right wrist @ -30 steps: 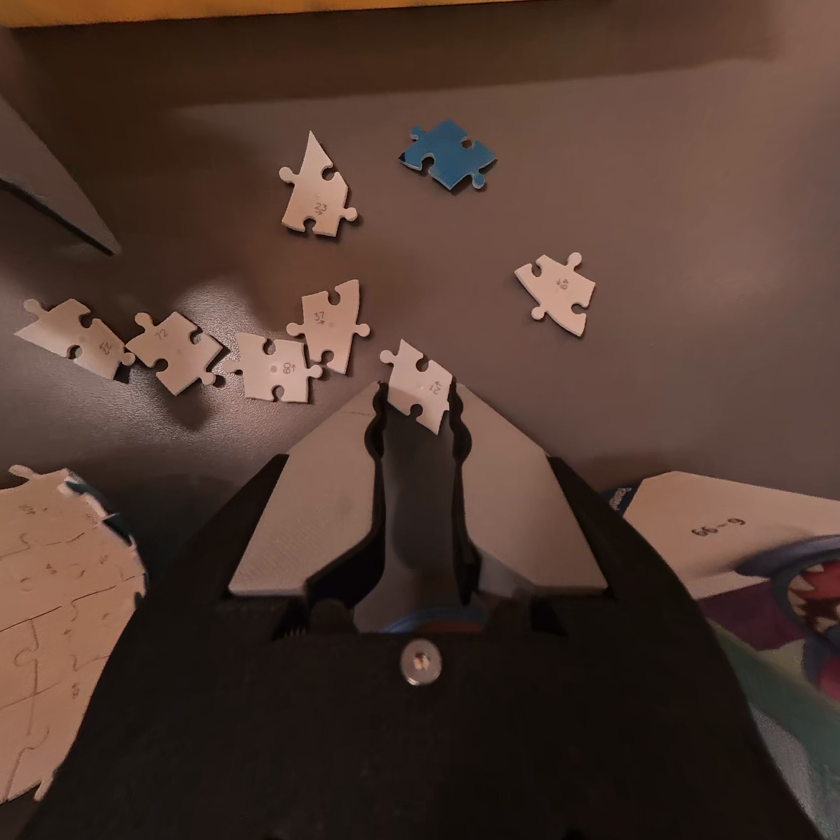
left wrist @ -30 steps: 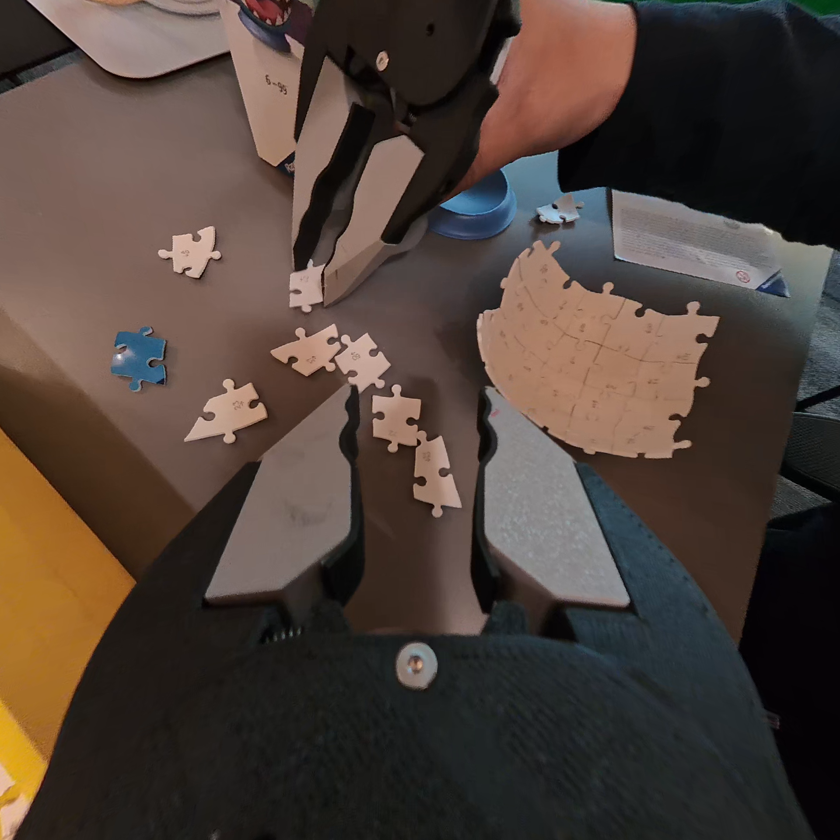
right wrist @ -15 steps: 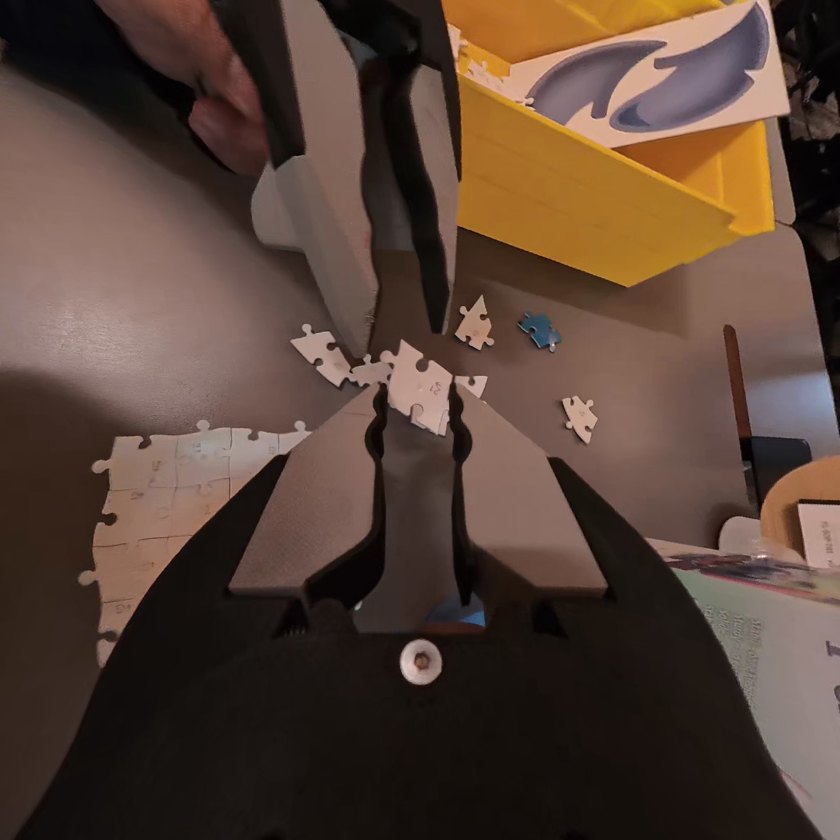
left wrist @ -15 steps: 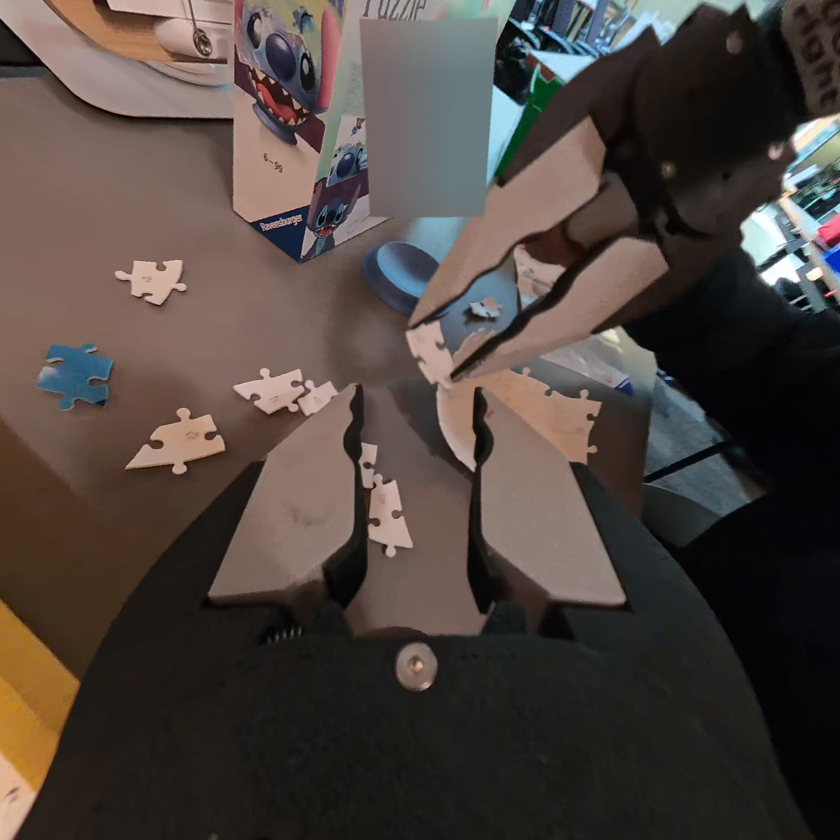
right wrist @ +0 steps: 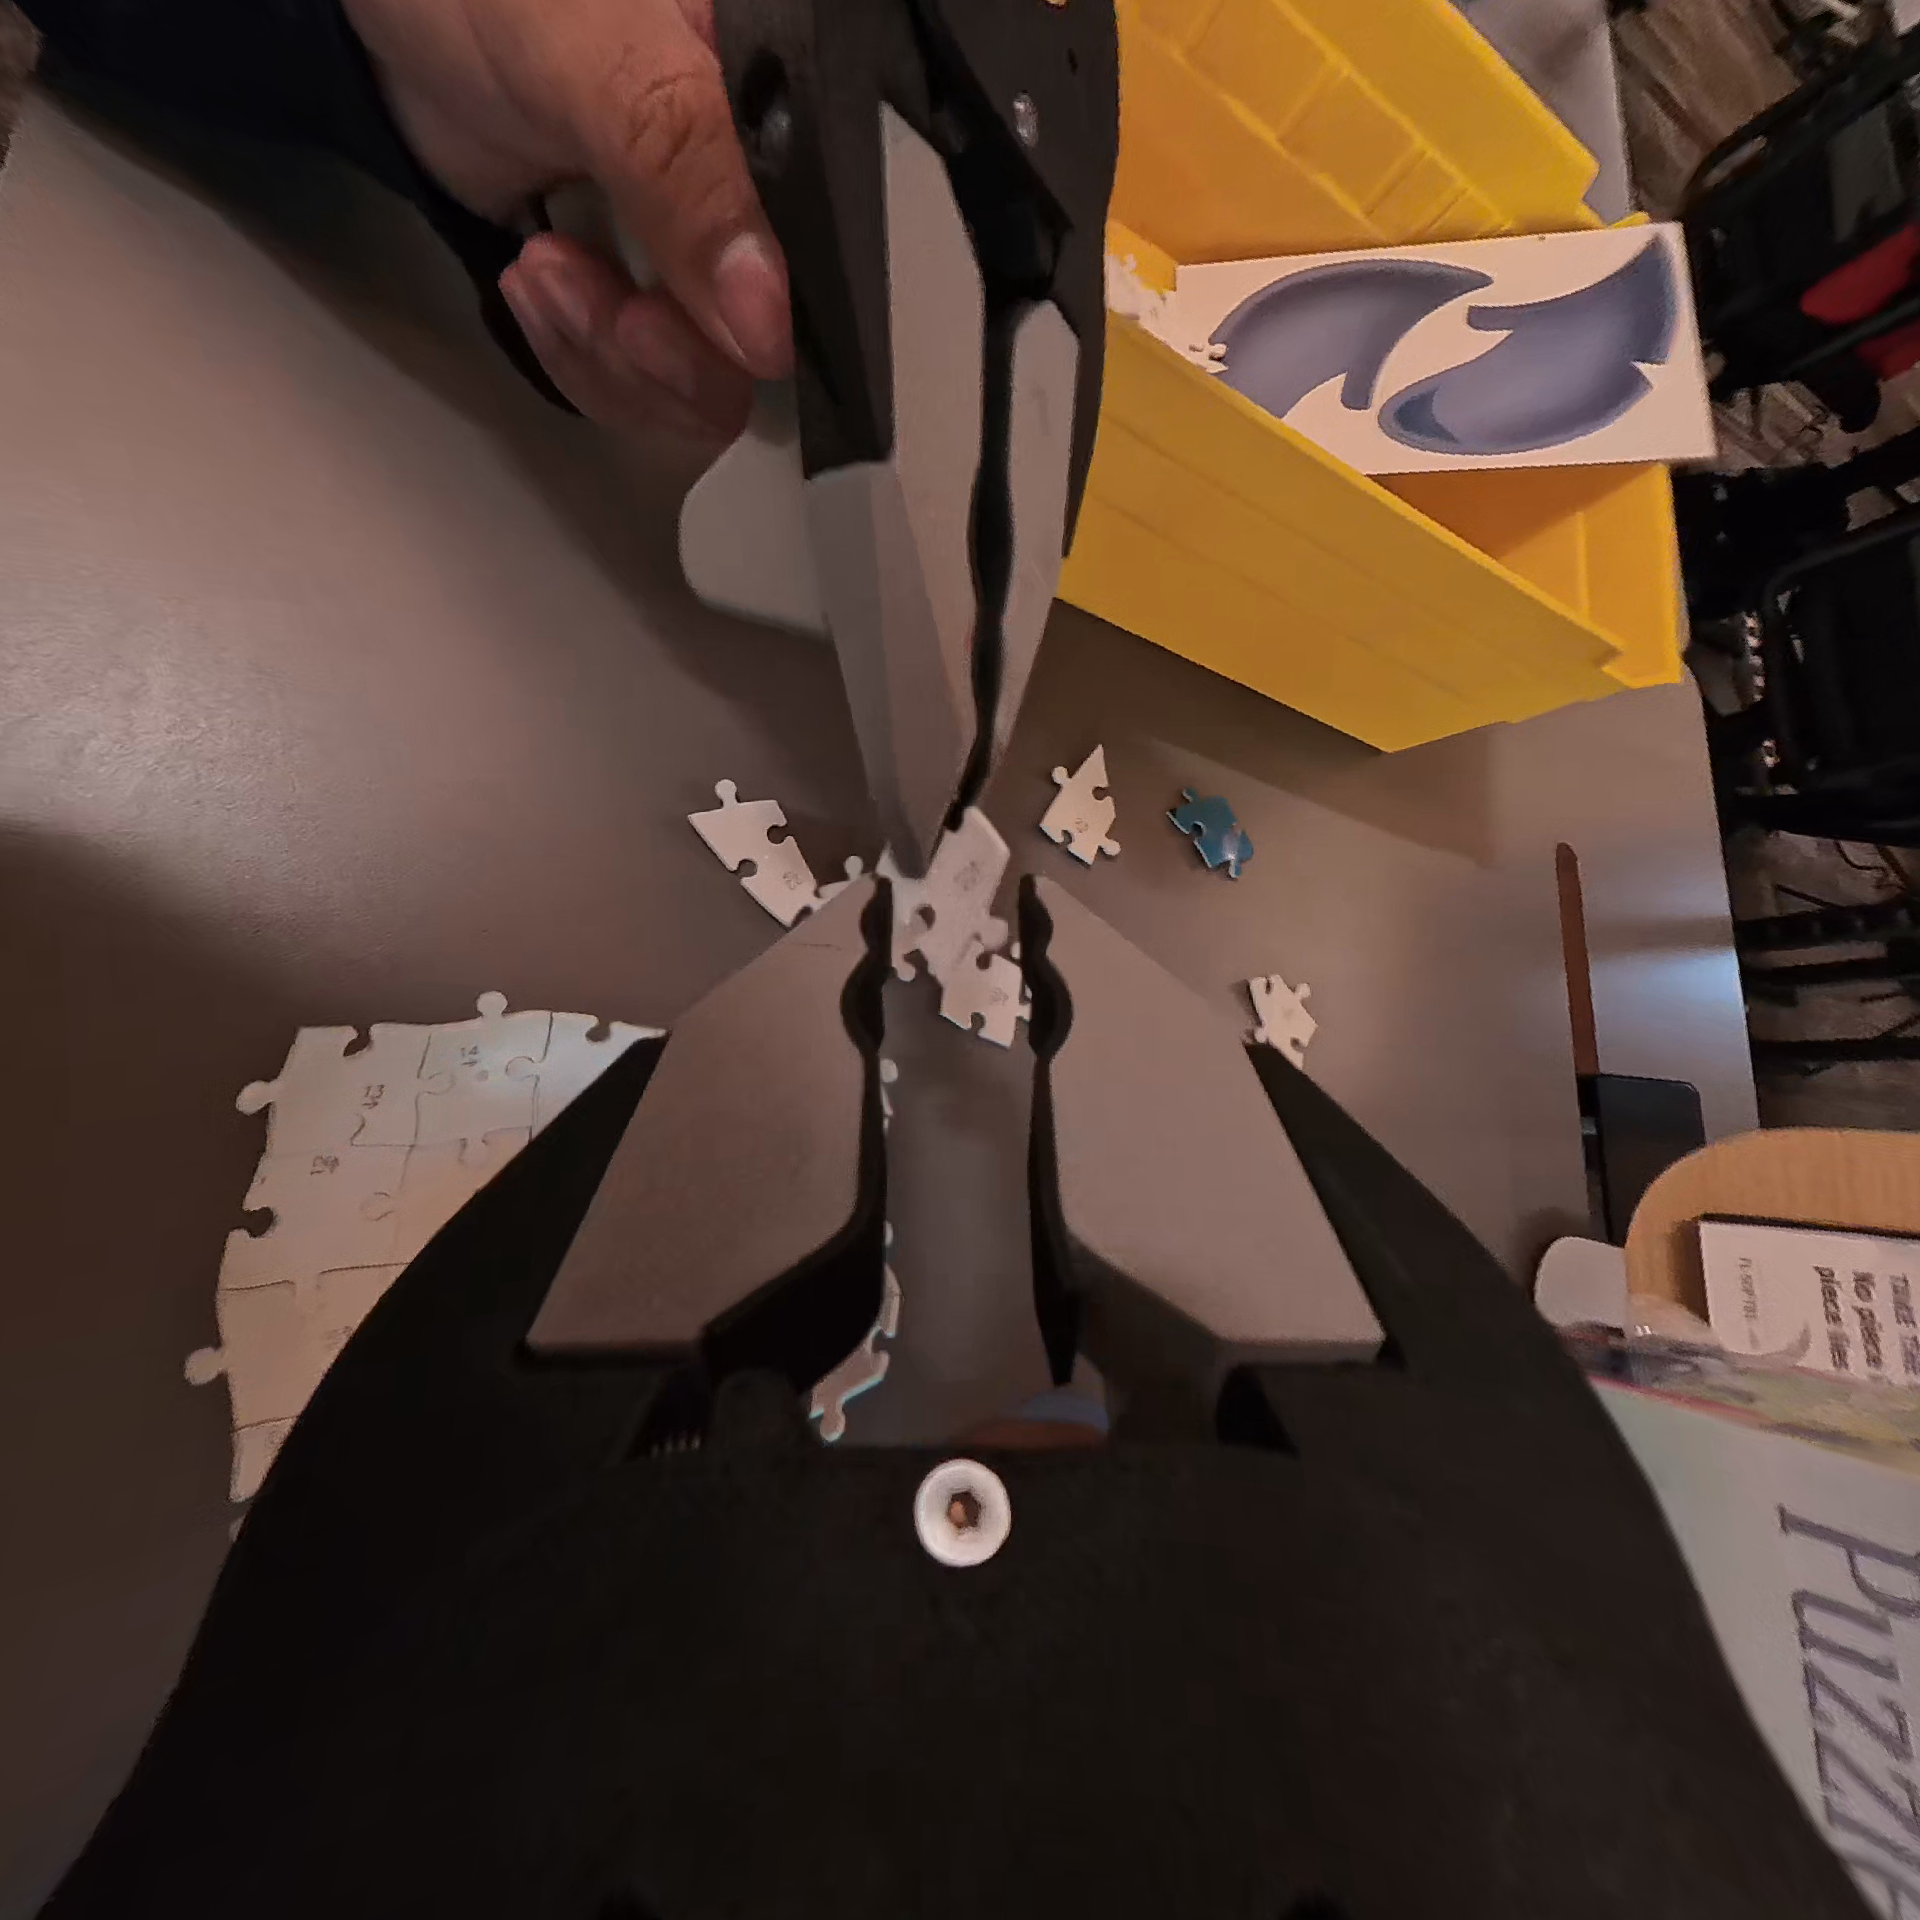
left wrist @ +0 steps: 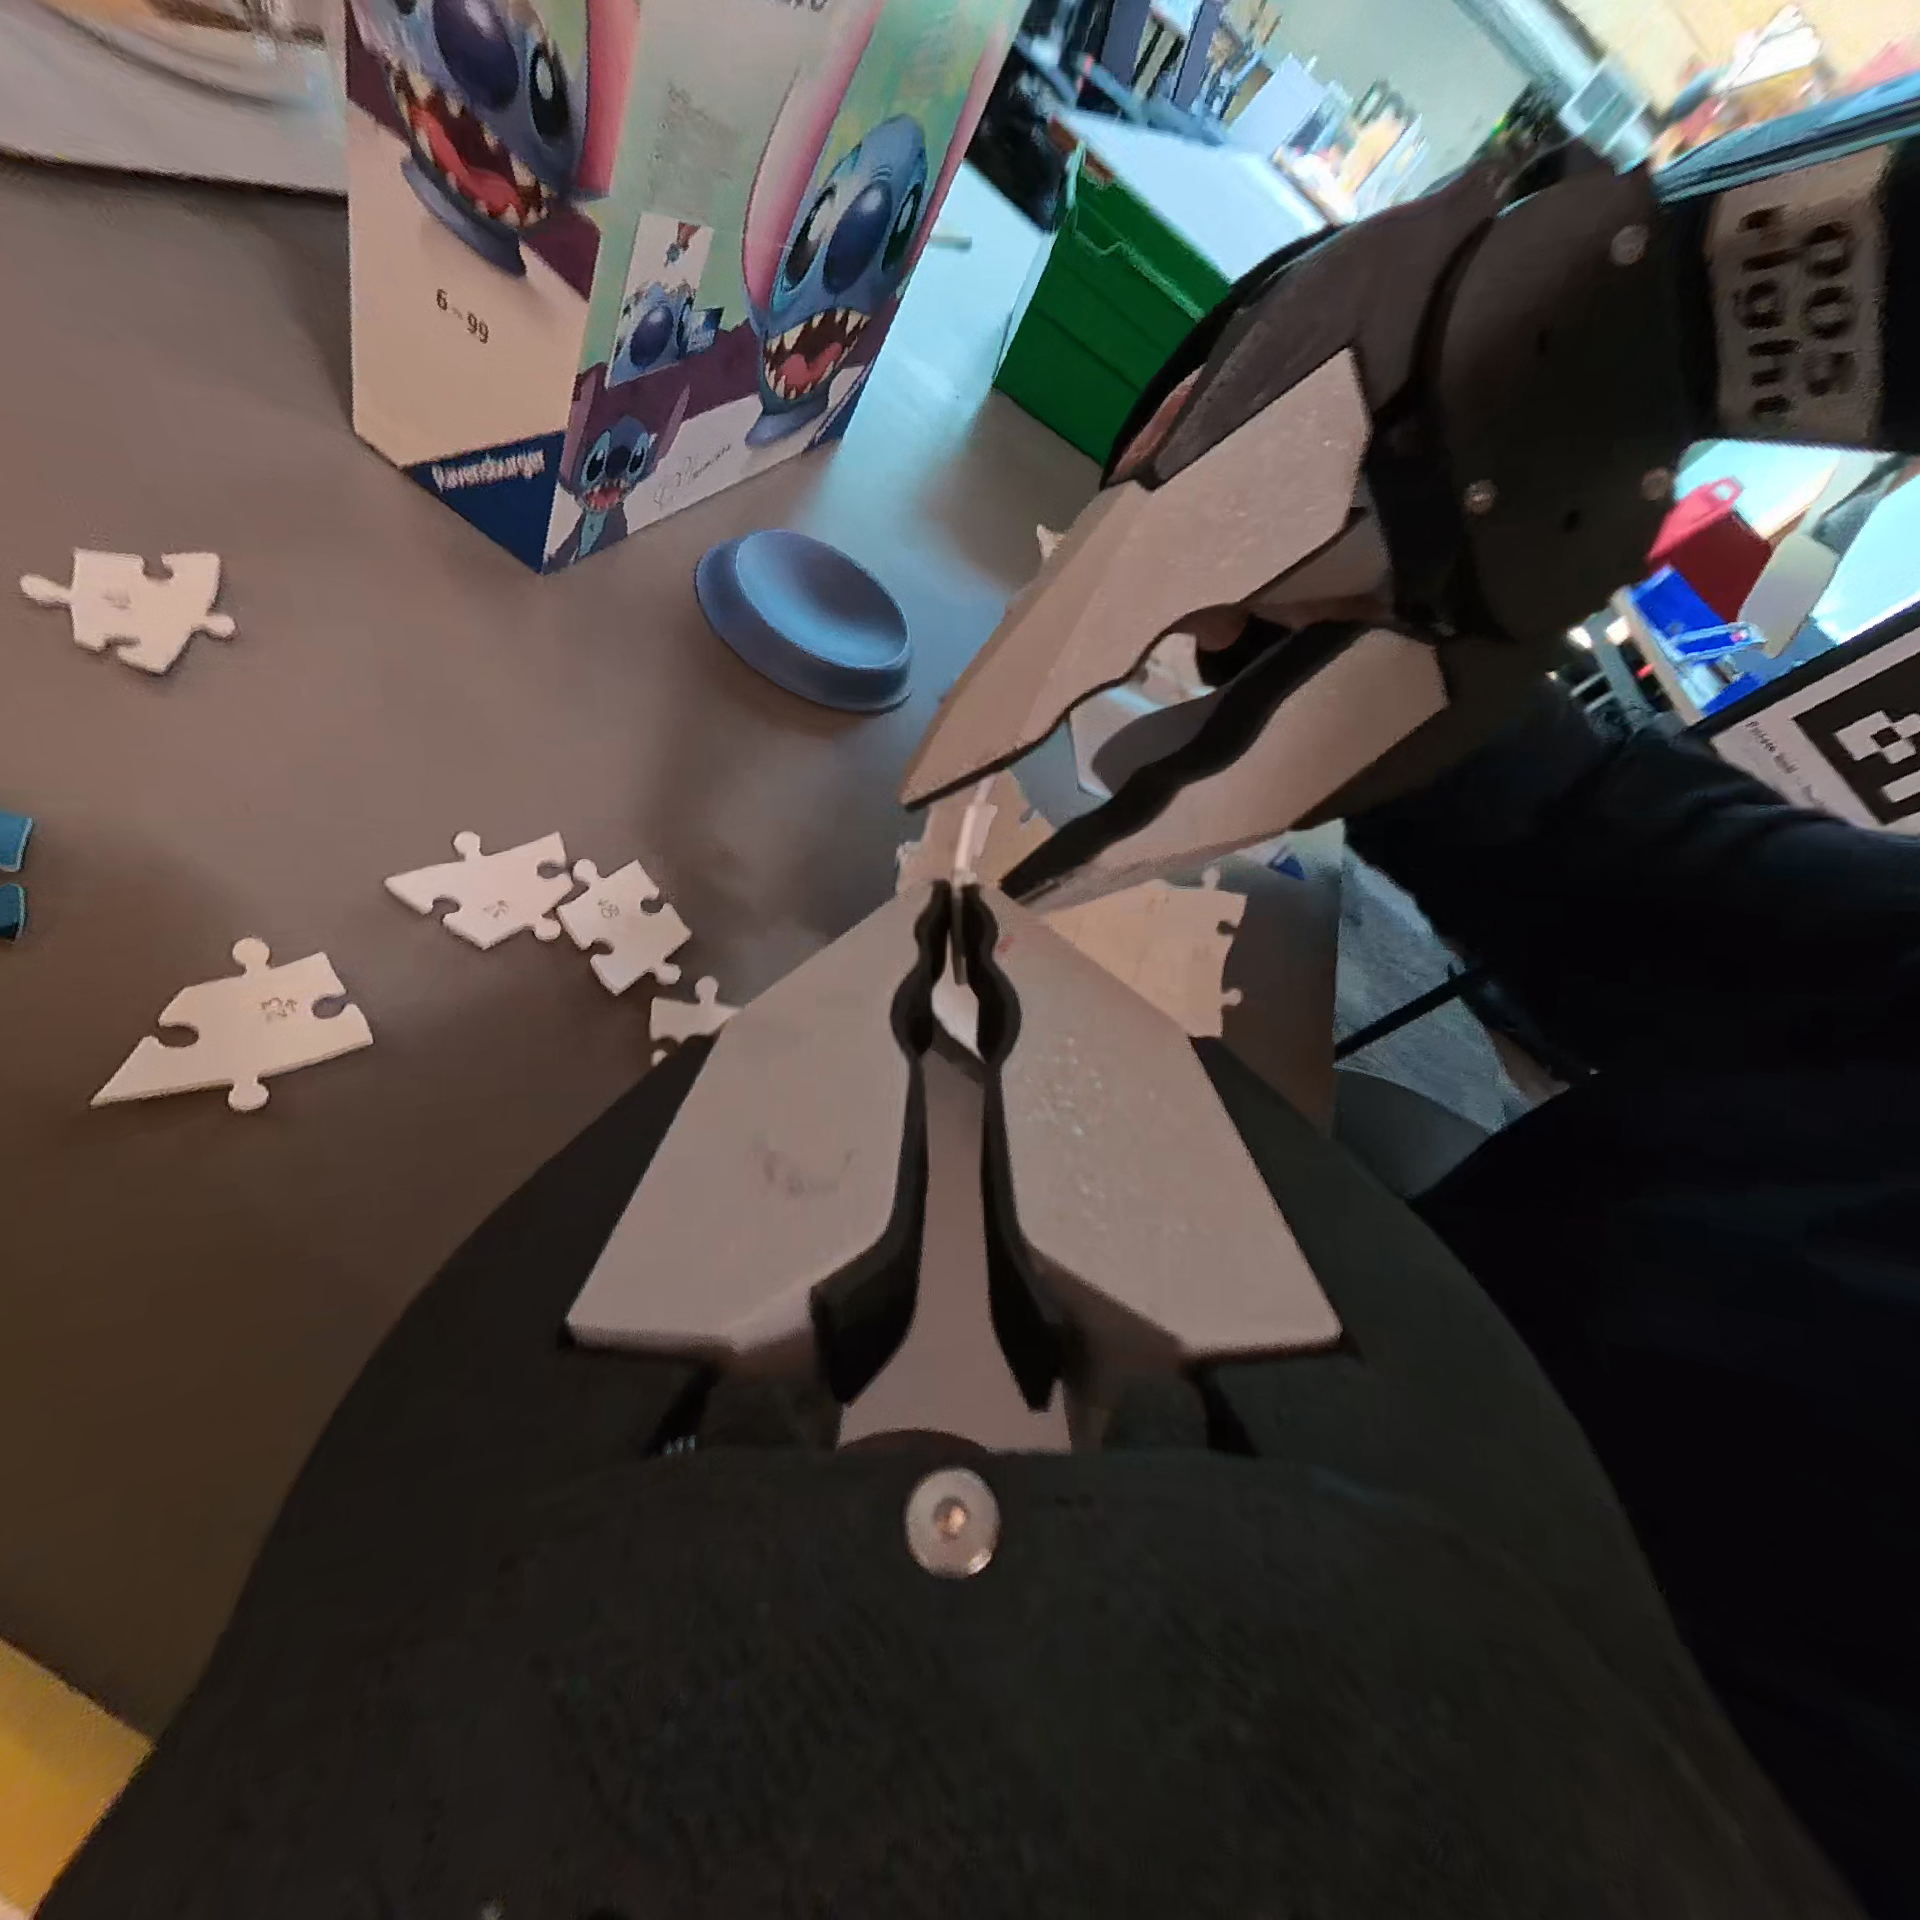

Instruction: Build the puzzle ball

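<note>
A white puzzle piece [right wrist: 961, 883] is held in the air between both grippers. My right gripper [right wrist: 956, 906] is shut on its sides. My left gripper [left wrist: 953, 916] is shut on its far edge, where the piece [left wrist: 971, 831] shows edge-on. In the right wrist view the left gripper [right wrist: 961, 821] comes down from above. In the left wrist view the right gripper [left wrist: 961, 847] reaches in from the upper right. The assembled curved panel [right wrist: 395, 1143] lies on the table, and shows partly hidden in the left wrist view [left wrist: 1164, 935]. Loose white pieces [left wrist: 478, 894] lie nearby.
The puzzle box [left wrist: 623, 260] stands at the back with a blue round stand [left wrist: 805, 634] beside it. A blue piece [right wrist: 1210, 842] lies face up. A yellow bin [right wrist: 1351, 520] holds a card with blue shapes [right wrist: 1455, 343]. The grey table [left wrist: 260, 748] carries more loose pieces [left wrist: 249, 1023]. Only a small space, under 4 cm, lies between the two pairs of fingers.
My left gripper has closed from open onto the piece that the right gripper holds. The two grippers have come tip to tip above the table.
</note>
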